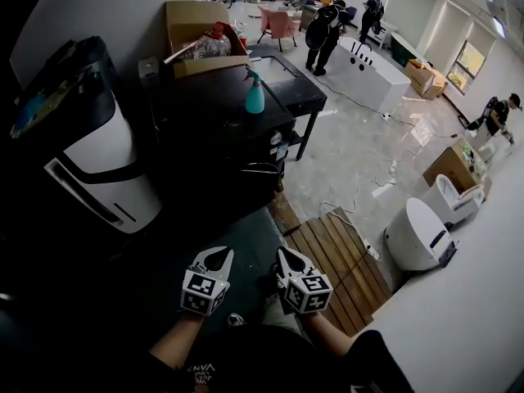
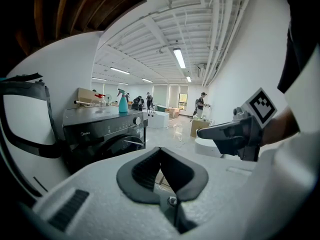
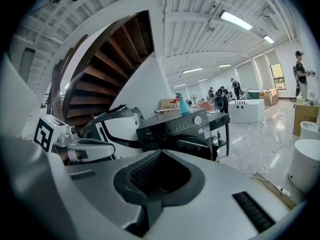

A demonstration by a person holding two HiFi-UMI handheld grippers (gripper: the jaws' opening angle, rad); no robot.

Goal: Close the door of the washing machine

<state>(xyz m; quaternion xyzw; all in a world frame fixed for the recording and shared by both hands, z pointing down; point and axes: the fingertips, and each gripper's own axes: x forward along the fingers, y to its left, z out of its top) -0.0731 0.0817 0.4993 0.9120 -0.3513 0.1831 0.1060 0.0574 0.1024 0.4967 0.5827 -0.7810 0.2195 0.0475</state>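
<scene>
The dark front-loading washing machine point(image 1: 214, 125) stands ahead of me against the wall, its front in shadow in the head view. Its round door point(image 3: 198, 147) shows in the right gripper view and the same door point(image 2: 118, 147) in the left gripper view. Whether it sits flush or slightly ajar I cannot tell. My left gripper point(image 1: 218, 257) and right gripper point(image 1: 287, 259) hang side by side, well short of the machine. Both are shut with nothing between the jaws. The left gripper's tips point(image 2: 160, 149) meet, and so do the right gripper's point(image 3: 160, 153).
A teal spray bottle point(image 1: 255, 93) stands on the machine's top, with a cardboard box point(image 1: 195, 33) behind it. A tall white-and-black appliance point(image 1: 92, 158) is at the left. Wooden slats point(image 1: 337, 262) and a white round unit point(image 1: 416, 236) lie to the right. Several people stand far back.
</scene>
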